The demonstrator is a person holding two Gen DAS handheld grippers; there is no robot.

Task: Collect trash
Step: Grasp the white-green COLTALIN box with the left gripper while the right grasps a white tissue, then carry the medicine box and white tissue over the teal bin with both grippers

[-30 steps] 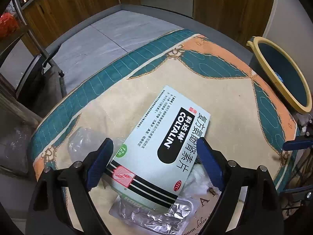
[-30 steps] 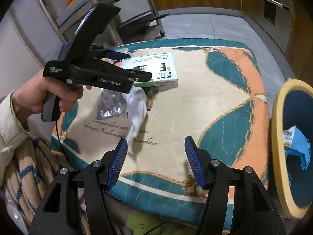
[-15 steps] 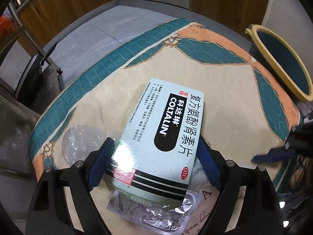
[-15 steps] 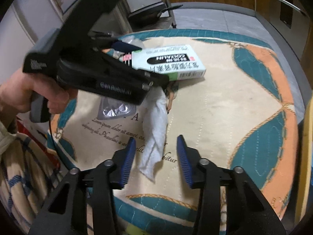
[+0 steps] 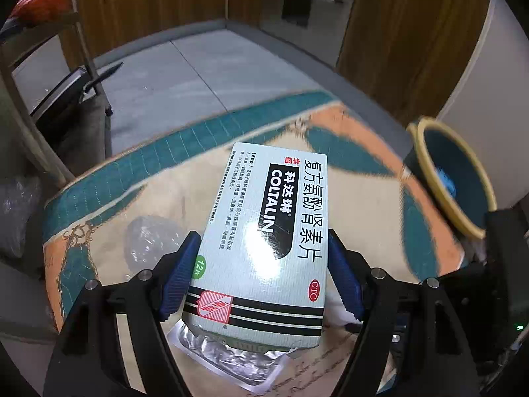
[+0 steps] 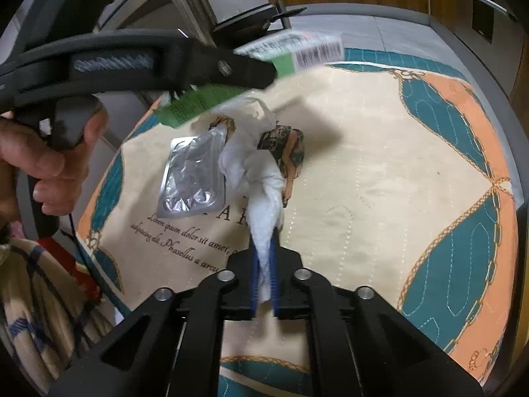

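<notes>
A pale green medicine box (image 5: 264, 241) sits between the blue pads of my left gripper (image 5: 263, 248). The jaws are closing on its sides, and it hangs tilted above the table. In the right wrist view the box (image 6: 291, 53) is blurred in the air. My right gripper (image 6: 263, 264) is shut on the near end of a crumpled white tissue (image 6: 261, 182), which lies on the patterned tablecloth (image 6: 380, 172). A silver blister pack (image 6: 191, 178) lies beside the tissue, below the lifted box. A yellow-rimmed bin (image 5: 453, 178) with blue trash inside stands off the table's right edge.
A crumpled piece of clear plastic (image 5: 148, 241) lies on the cloth to the left of the box. A metal rack (image 5: 20, 106) stands beyond the table's left side. A person's hand (image 6: 43, 162) grips the left tool's handle. Grey floor and wooden cabinets lie behind.
My left gripper has narrowed onto the medicine box and raised it off the cloth. My right gripper has moved forward over the tissue's near end and shut on it.
</notes>
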